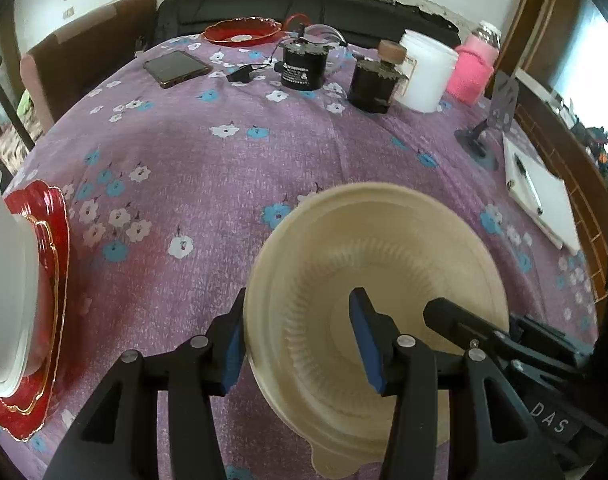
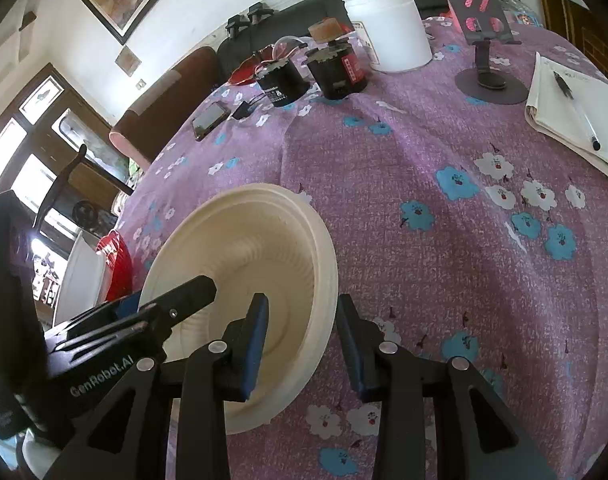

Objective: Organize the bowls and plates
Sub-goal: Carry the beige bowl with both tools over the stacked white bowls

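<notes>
A cream ribbed bowl (image 1: 383,280) sits on the purple floral tablecloth (image 1: 208,168). My left gripper (image 1: 302,344) is open and straddles the bowl's left rim, one finger outside and one inside. My right gripper (image 2: 304,344) is open and straddles the opposite rim of the same bowl (image 2: 256,256). The right gripper's finger also shows inside the bowl in the left wrist view (image 1: 455,320). A stack of white bowls (image 1: 4,288) sits on red plates (image 1: 44,320) at the far left. Another red plate (image 1: 242,32) lies at the table's far edge.
At the back stand two black canisters (image 1: 304,66), a white jar (image 1: 427,76), a pink-wrapped bottle (image 1: 473,68) and a phone (image 1: 176,67). A phone stand (image 2: 487,76) and a notebook with a pen (image 2: 575,116) lie to the right. Chairs stand beyond the table.
</notes>
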`<state>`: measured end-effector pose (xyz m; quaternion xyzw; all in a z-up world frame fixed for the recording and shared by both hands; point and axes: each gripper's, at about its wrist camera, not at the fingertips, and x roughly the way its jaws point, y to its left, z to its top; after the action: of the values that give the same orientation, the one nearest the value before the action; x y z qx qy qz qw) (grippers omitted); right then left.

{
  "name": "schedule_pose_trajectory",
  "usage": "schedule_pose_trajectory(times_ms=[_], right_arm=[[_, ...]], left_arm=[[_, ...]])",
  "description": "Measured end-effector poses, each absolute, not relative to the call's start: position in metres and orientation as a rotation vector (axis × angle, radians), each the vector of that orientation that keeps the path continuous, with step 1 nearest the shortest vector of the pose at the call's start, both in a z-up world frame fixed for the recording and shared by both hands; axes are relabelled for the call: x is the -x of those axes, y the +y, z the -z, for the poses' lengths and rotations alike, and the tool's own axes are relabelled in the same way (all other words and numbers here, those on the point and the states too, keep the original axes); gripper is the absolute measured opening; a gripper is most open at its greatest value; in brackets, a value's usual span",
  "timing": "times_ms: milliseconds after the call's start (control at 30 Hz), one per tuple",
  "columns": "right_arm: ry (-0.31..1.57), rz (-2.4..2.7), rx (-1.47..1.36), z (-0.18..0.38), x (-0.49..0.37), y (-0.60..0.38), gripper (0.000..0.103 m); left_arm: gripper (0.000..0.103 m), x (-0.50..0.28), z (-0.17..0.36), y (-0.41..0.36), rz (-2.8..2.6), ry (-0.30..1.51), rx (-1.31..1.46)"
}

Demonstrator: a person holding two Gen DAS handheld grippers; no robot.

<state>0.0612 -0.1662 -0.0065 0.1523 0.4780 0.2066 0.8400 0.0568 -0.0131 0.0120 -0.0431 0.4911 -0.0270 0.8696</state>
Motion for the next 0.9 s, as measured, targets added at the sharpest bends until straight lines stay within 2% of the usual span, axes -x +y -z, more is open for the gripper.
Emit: schedule_pose_trajectory(times_ms=[33,100,133,200,300,333,900], right_arm=[[1.011,-0.434,-0.317,0.007,-0.061,-0.165,0.038],[0.996,-0.396,-0.283,0.006,-0.06,-0.165,0.038],[0.99,-0.381,-0.265,0.005,-0.06,-0.165,0.036],[0.991,-0.379,-0.276,0.006,-0.06,-0.168,0.033],[0.986,-0.385,-0.3,0.005,-0.06,-0.171,0.018],[0.979,-0.394,-0.31,0.004,-0.059,-0.171,0.017],[0.843,-0.477,-0.252,-0.034,-0.002,-0.115,0.018]], left_arm=[[0.042,-0.056,-0.011,-0.016,0.077,1.03,0.069],[0.022,-0.053,-0.01,-0.022,0.064,1.009,-0.006],[0.018,-0.052,-0.01,-0.022,0.068,1.006,-0.025],[0.017,-0.052,-0.013,-0.018,0.085,1.016,0.007],[0.016,-0.046,-0.023,-0.011,0.073,0.99,0.024],[0.016,-0.043,-0.027,-0.008,0.066,0.979,0.034],[0.016,0.017,-0.076,0.04,0.001,0.879,0.057]])
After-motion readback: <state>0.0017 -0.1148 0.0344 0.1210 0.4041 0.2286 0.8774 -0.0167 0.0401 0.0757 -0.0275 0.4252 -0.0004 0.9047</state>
